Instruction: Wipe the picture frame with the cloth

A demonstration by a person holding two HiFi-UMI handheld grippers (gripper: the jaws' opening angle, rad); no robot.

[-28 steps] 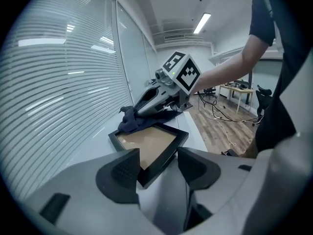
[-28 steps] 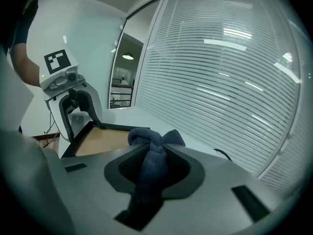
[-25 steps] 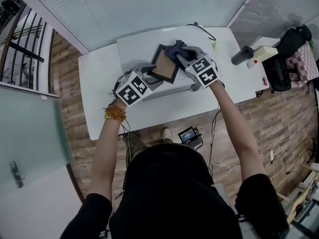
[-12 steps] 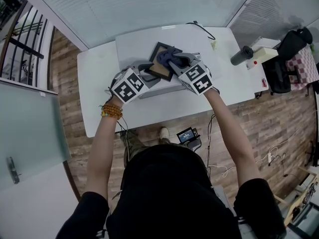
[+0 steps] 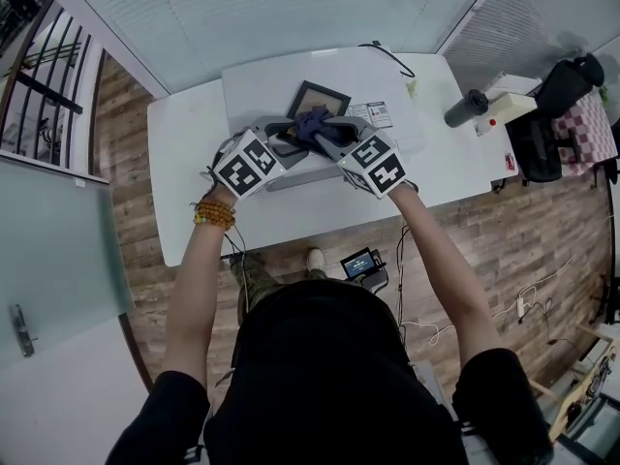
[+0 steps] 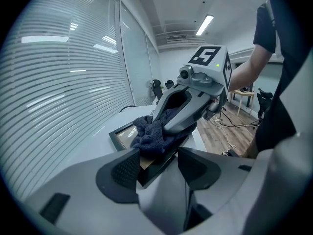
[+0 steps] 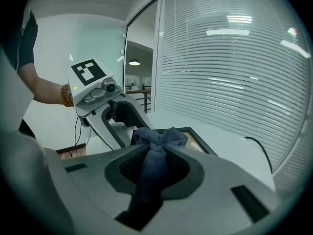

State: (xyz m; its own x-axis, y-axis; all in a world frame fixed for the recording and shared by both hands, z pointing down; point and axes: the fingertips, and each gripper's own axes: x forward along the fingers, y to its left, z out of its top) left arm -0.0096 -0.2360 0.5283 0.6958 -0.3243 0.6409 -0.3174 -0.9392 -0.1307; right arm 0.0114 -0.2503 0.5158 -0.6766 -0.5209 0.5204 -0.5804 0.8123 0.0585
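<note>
Dark blue and bunched, the cloth (image 5: 312,122) had moved over the picture frame (image 5: 325,95) during the last second. A second before, it sat at the frame's far-right corner. Now it lay on the near-left part of the frame, just beside the left hand-held gripper (image 5: 284,136). This looked like one full wiping stroke along the face, so the task was in progress. I judged that the remaining strip and the border were still to be wiped.

The right hand-held gripper (image 5: 322,132) had its jaws nearly together on a fold of the cloth and pressed the bunch onto the frame. The left one stood about half open, with its pads clamped on the frame's near-left corner, and it had not moved.

The frame was near the middle of the table (image 5: 194,192), closer to the far edge, with its tan face upward. Its long axis seemed to run obliquely, from the held corner toward the table's far-right corner. Whether it lay fully flat I could not tell.
</note>
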